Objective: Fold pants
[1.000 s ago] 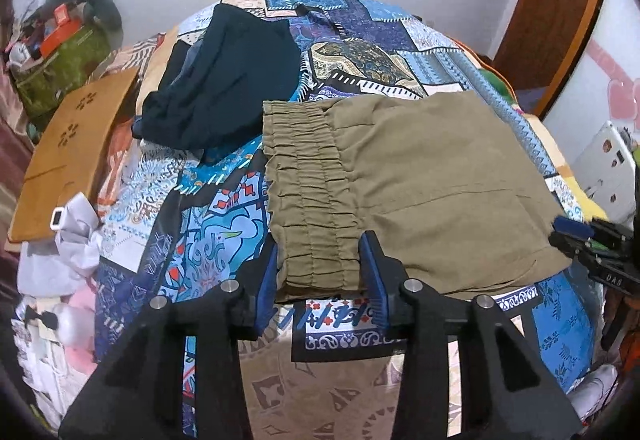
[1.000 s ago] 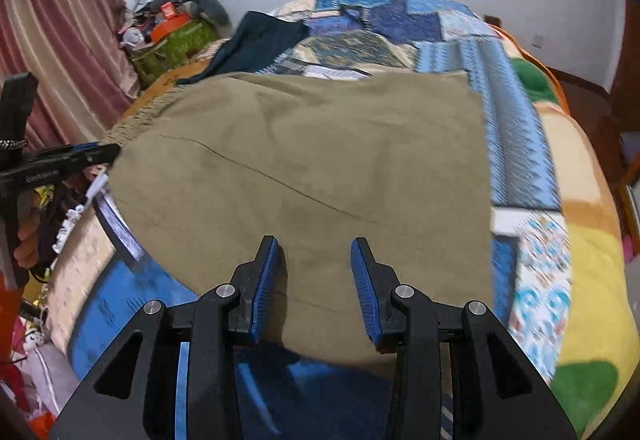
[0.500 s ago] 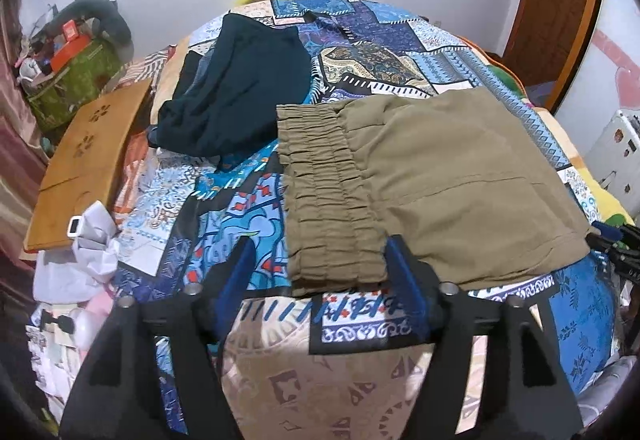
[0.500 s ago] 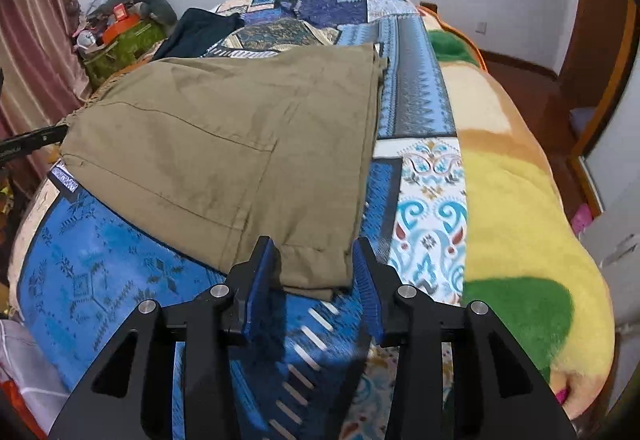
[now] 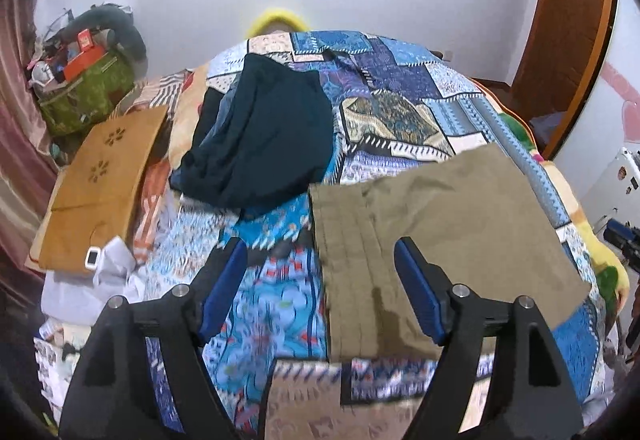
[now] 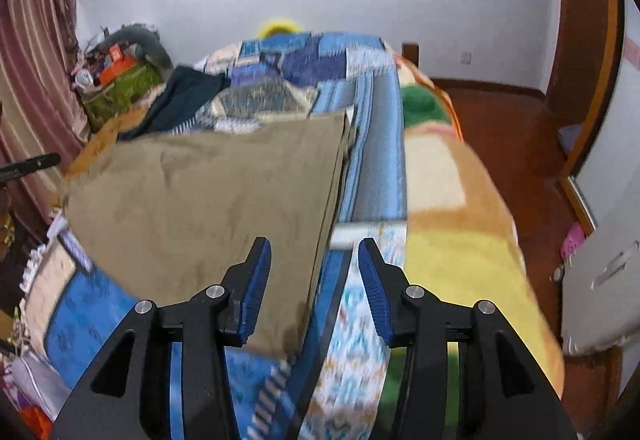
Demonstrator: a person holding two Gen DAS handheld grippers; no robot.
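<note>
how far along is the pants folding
Done, it seems: the pants lie on the bed as a flat, folded rectangle. In hand: nothing; the left gripper and right gripper are both open above it. Left: perhaps one more fold, or the dark garment.

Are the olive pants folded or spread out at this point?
Folded: the olive pants lie as a compact rectangle on the bed, with stacked layer edges showing along the side in the right wrist view.

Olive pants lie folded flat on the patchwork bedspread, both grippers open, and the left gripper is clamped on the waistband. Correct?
Not quite. In the left wrist view the left gripper is open, clamped on nothing. The olive pants do lie folded on the bedspread, and the right gripper is open.
</note>
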